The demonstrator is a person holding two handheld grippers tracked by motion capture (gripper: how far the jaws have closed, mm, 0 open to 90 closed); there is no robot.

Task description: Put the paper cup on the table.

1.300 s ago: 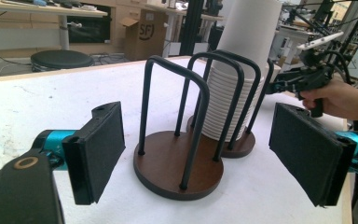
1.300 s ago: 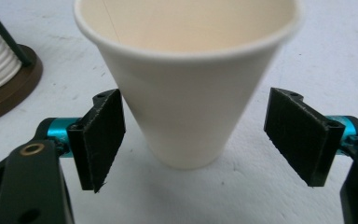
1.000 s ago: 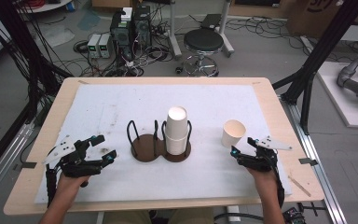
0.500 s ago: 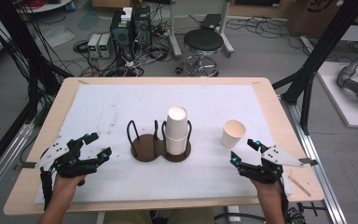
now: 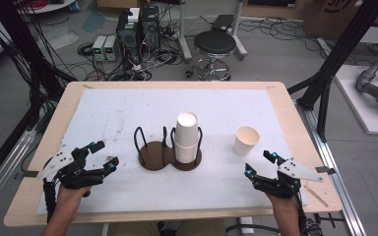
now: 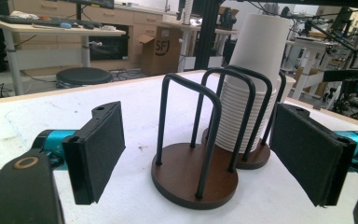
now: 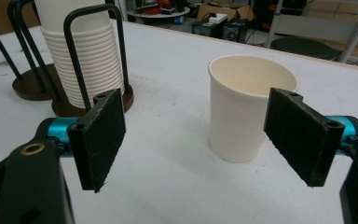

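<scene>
The letters "SFJ" are printed on the side of a brown cardboard box [image 6: 161, 50] that stands on the floor behind the table in the left gripper view. Dark print also shows on a cardboard box [image 5: 335, 11] at the top right of the high view, but it is cut off and cannot be read.

Left hand-held gripper [image 5: 104, 156], right hand-held gripper [image 5: 259, 163]: black bodies, flat black padded jaws, teal anodised fittings, brass-ringed screw holes, grey three-cornered top plates, trailing black cables.
</scene>
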